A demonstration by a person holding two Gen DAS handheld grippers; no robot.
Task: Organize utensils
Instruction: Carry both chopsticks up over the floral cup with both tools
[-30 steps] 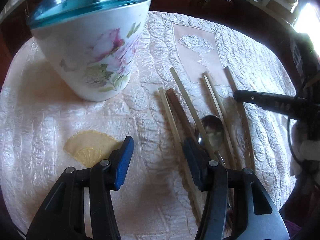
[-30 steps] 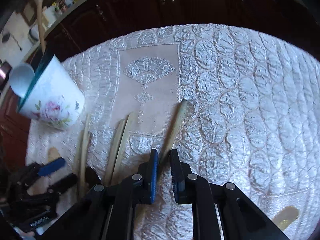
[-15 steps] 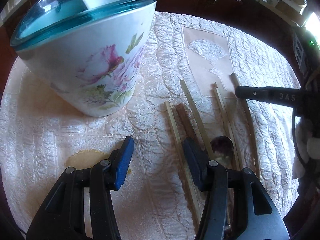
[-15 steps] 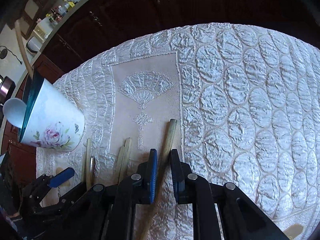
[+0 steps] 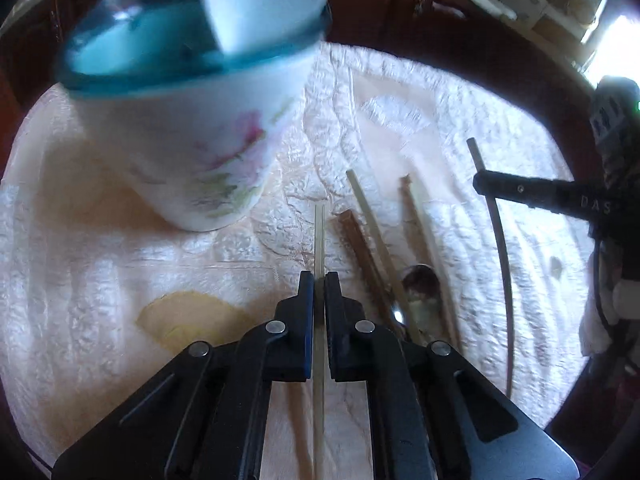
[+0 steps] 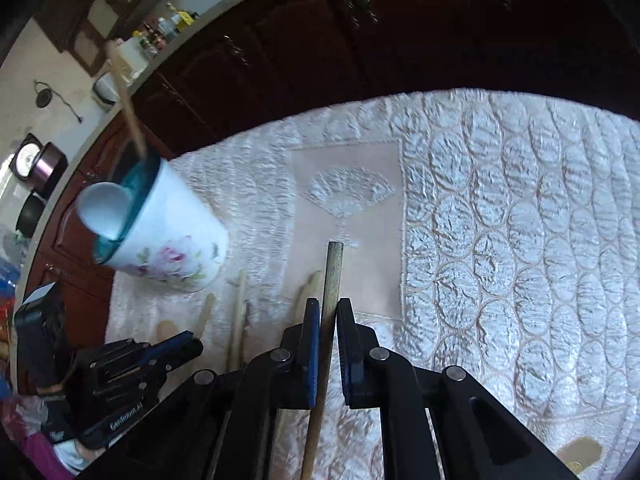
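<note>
Now shut on a pale chopstick: left gripper, wide apart half a second ago, with the cup looming nearer and blurred. Right gripper likewise raised since then, its thick stick now lifted off the cloth and pointing ahead.

Largest first: quilted cream cloth over a round table, edge cut off by the fisheye rim in both views. Embroidered fan panel sharp in the right view, smeared in the left. Yellow fan patch partly hidden behind the left gripper's frame.

Floral cup with teal rim, standing on the cloth ahead and left of the left gripper; top cropped, flower print hard to read through motion blur. White spoon bowl sticking out of the cup, plus one wooden stick leaning out of it.

Remaining utensils on the cloth, right of the left gripper: brown chopstick, a pale one crossing it, another, all running under the gripper frame so near ends unseen. Metal spoon, only the bowl showing between the sticks, handle hidden.

Right gripper's fingers clamped on the thick stick mid-length; its lower end out of frame. Left chopstick running back between the fingers, tail cropped at the bottom edge.
</note>
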